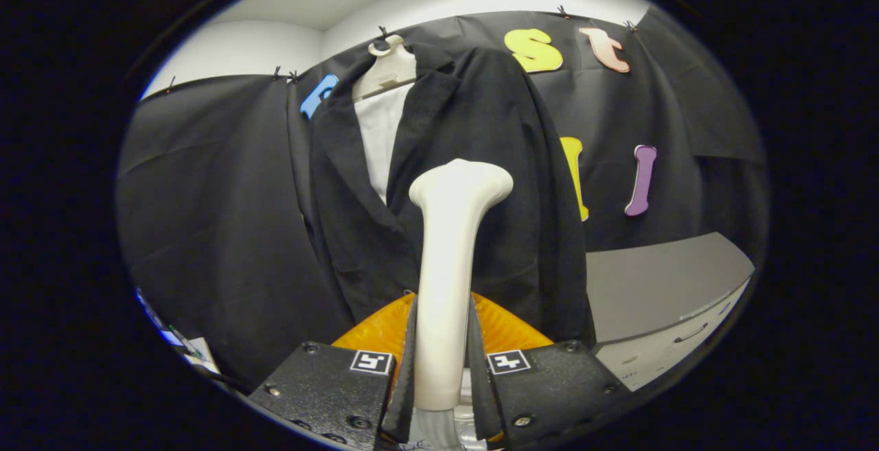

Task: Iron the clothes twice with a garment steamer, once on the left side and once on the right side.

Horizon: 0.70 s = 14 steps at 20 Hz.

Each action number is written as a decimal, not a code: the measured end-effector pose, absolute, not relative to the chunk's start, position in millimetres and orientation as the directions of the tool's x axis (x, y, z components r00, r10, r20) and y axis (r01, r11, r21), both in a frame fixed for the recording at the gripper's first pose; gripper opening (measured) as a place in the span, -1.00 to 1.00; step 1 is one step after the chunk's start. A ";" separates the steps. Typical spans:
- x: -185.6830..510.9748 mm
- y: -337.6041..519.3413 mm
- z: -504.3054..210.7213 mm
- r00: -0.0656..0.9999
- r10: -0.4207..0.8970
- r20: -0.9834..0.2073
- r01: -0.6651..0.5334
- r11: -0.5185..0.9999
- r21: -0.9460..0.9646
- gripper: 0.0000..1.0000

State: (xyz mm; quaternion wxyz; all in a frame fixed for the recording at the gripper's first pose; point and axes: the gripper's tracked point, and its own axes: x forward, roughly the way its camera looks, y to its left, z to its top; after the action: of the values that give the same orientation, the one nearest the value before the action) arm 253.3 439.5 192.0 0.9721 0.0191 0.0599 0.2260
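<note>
Gripper (443, 362) fingers pinch the steamer (450, 259) handle, its head raised just before the right front panel of the hanging black jacket (481, 163); neither pass judged complete.

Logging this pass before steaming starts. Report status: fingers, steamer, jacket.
Gripper fingers shut on steamer handle. Steamer head up, in front of the black jacket on its hanger. Contact with cloth: cannot tell. Nothing between head and jacket.

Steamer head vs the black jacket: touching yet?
Cannot tell. In the gripper view the steamer head overlaps the black jacket head-on, so no gap or contact shows. The gripper is shut on the steamer's handle.
</note>
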 end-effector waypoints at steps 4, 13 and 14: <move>249.3 442.5 156.7 0.884 0.440 -0.157 -0.438 0.898 0.046 -0.26; 244.1 437.9 80.6 0.870 0.420 -0.259 -0.426 0.904 0.036 -0.26; 242.6 436.2 70.1 0.868 0.418 -0.268 -0.425 0.905 0.034 -0.26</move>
State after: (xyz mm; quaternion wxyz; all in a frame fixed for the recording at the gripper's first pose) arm 242.6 436.2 70.1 0.9664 -0.0132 0.1356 0.2179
